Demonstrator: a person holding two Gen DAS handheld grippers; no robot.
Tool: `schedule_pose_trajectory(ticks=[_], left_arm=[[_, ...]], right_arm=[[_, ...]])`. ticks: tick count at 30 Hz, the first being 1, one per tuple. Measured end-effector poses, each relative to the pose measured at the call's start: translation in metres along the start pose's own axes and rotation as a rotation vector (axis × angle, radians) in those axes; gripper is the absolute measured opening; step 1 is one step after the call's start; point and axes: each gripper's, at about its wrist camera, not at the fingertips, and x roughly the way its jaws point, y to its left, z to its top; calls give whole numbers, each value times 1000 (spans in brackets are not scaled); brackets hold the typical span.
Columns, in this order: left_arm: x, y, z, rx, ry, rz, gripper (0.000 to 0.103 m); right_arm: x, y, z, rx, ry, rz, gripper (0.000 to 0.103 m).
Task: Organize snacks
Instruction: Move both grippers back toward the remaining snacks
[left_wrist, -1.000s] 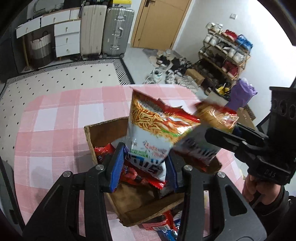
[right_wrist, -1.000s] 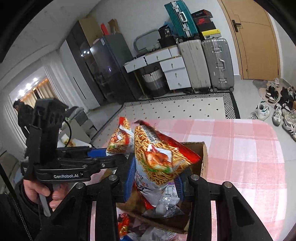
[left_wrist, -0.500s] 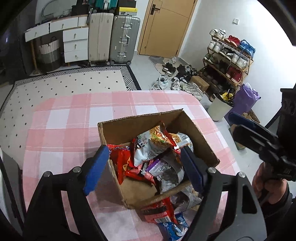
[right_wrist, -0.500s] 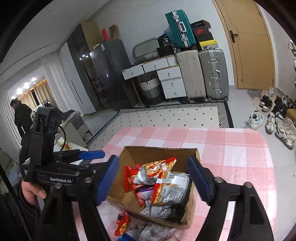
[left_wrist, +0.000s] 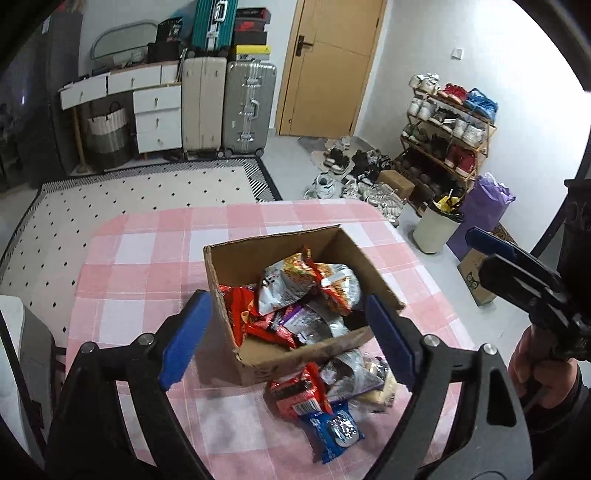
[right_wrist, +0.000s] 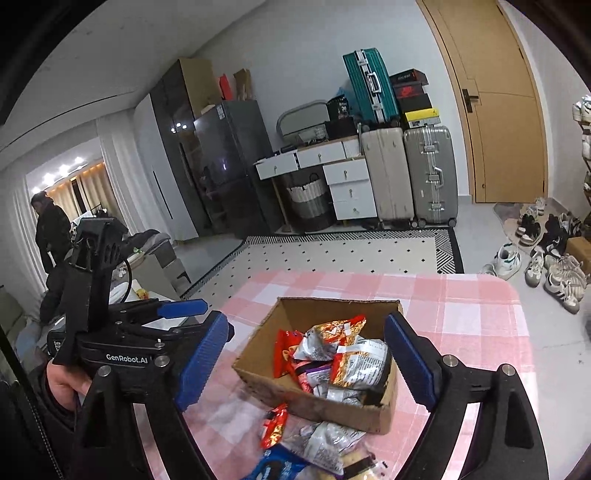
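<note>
An open cardboard box (left_wrist: 255, 254) (right_wrist: 332, 310) stands on the pink checked tablecloth (left_wrist: 147, 269), holding several snack bags (left_wrist: 299, 291) (right_wrist: 340, 354). More packets lie loose in front of it: a red one (left_wrist: 299, 391), a blue one (left_wrist: 332, 435) and a silver one (right_wrist: 325, 443). My left gripper (left_wrist: 288, 336) is open and empty above the box's near side. My right gripper (right_wrist: 306, 365) is open and empty, also held above the box. Each gripper shows in the other's view, at the right (left_wrist: 517, 273) and at the left (right_wrist: 147, 325).
The table's edges fall off to the floor on the far side and right. Suitcases (left_wrist: 229, 103), a drawer unit (left_wrist: 155, 110), a shoe rack (left_wrist: 447, 125), a bin (left_wrist: 436, 225) and a person (right_wrist: 51, 229) stand around the room.
Both grippers held orange noodle-snack bags over the box a second ago. They opened, the bags dropped into the box, and both grippers have drawn back and up.
</note>
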Motion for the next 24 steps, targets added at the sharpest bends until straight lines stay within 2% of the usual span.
schedule_pose_trajectory(ticks=[6, 15, 24], left_arm=[[-43, -19, -10, 31, -70, 6, 102], [-97, -38, -39, 38, -127, 16, 102], [-126, -50, -81, 35, -145, 10, 102]], right_arm=[[-39, 14, -9, -3, -53, -8, 94], [-86, 34, -27, -18, -102, -22, 101], [-120, 46, -64, -17, -116, -34, 102]])
